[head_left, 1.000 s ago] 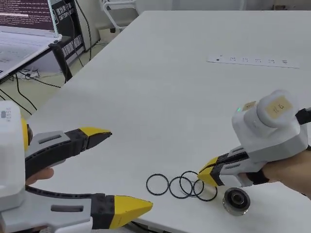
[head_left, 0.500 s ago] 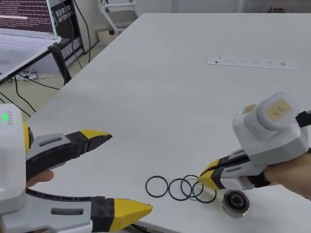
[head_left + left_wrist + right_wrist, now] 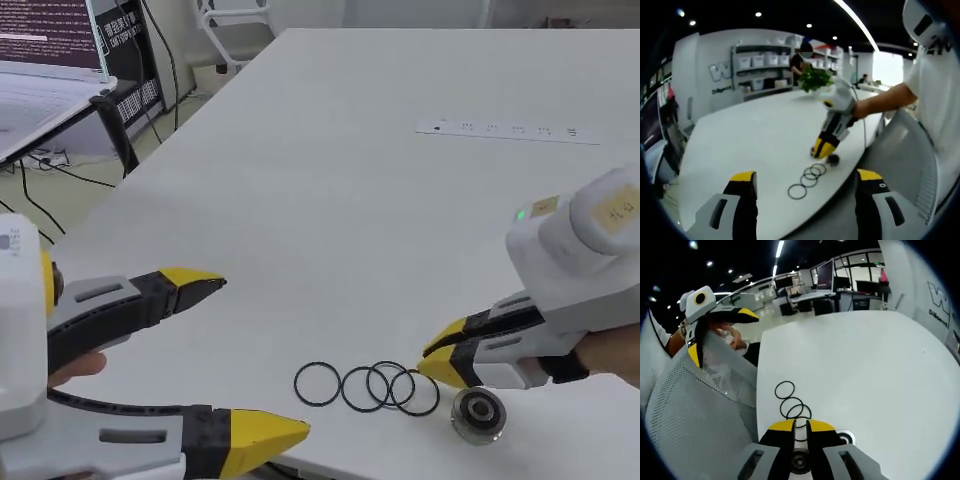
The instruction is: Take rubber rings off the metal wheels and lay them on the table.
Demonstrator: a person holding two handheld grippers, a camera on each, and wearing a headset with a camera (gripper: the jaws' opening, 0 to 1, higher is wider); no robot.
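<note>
Several thin black rubber rings (image 3: 362,389) lie in a row near the table's front edge, the right ones overlapping. A small metal wheel (image 3: 478,413) rests on its side just right of them. My right gripper (image 3: 440,358) hovers above the wheel and the last ring, jaws shut with nothing seen between them. In the right gripper view its tips (image 3: 800,426) sit over the nearest rings (image 3: 791,408), the wheel (image 3: 845,436) beside them. My left gripper (image 3: 262,360) stands wide open left of the row. From the left gripper view the rings (image 3: 808,180) and wheel (image 3: 833,159) lie ahead.
The white table (image 3: 380,180) stretches bare behind the rings. A white power strip (image 3: 508,131) lies at the far right. Off the table's left edge are a dark monitor (image 3: 50,35) and cables. A mesh chair back (image 3: 695,405) stands by the front edge.
My right gripper has drawn back to the right, off the last ring, and risen a little. The rings, the wheel and the left gripper have stayed put.
</note>
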